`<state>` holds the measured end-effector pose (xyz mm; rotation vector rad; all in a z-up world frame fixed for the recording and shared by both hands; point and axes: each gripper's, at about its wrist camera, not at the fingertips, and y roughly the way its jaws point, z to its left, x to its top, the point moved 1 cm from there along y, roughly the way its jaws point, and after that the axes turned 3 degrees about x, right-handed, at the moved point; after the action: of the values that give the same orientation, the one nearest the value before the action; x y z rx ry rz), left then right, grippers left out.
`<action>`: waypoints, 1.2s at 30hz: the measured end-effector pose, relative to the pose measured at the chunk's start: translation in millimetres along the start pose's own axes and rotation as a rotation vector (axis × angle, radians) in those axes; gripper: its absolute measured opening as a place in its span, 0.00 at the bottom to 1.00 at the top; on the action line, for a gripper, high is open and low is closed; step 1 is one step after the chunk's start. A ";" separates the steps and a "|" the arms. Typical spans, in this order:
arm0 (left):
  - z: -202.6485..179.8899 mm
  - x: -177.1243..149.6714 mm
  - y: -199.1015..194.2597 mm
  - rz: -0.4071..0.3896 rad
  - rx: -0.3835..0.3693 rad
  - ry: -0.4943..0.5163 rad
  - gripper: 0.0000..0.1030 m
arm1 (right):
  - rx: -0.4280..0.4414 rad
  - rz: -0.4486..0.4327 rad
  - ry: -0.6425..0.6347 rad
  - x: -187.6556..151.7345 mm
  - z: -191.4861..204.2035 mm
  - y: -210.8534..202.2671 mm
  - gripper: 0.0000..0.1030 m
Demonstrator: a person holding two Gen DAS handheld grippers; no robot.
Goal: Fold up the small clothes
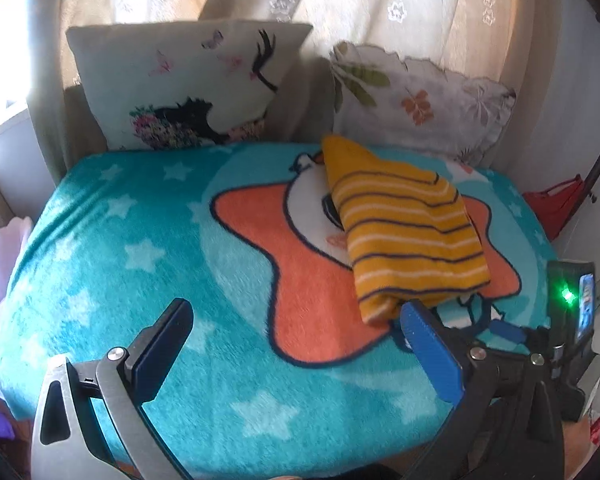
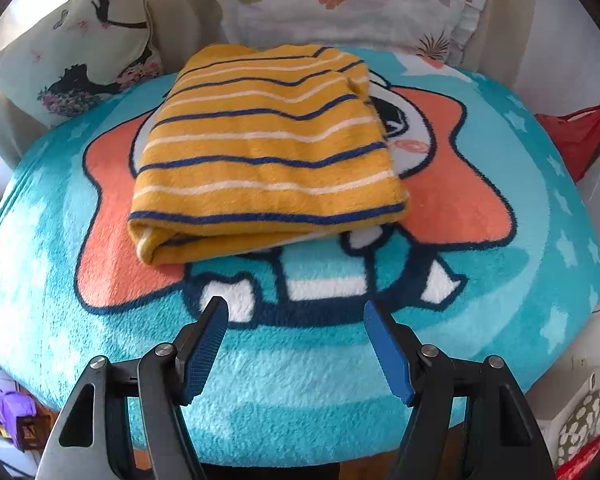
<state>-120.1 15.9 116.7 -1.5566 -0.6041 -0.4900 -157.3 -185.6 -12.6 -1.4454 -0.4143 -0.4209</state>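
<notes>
open tongs [image 2: 294,320] | fleecy blanket [image 2: 300,400] | folded striped knit [image 2: 268,152]

Folded garment [image 2: 266,152] lies on the blanket [image 2: 300,380], towards its far half. Two pillows stand behind the blanket's far edge: one [image 2: 80,48] at far left, the other [image 2: 340,0] directly behind the garment. Right gripper [image 2: 296,344] sits before the garment's near edge, apart from it. Left gripper [image 1: 296,348] sits left of the garment, its right fingers [image 1: 432,352] just beside the near corner
</notes>
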 end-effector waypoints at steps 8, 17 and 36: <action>-38.1 -12.5 17.8 0.107 0.005 -0.030 1.00 | -0.008 -0.028 -0.004 5.3 -37.3 -9.6 0.73; -83.5 -19.2 25.2 0.144 0.038 -0.019 1.00 | 0.029 -0.013 -0.030 5.3 -66.5 -5.4 0.75; -116.1 -24.3 45.1 0.212 0.097 -0.049 1.00 | 0.088 -0.003 -0.138 10.3 -77.0 8.4 0.76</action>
<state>-104.3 -103.0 75.5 -1.5235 -0.4863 -0.2590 -142.8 -261.9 -20.8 -1.3927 -0.5396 -0.3020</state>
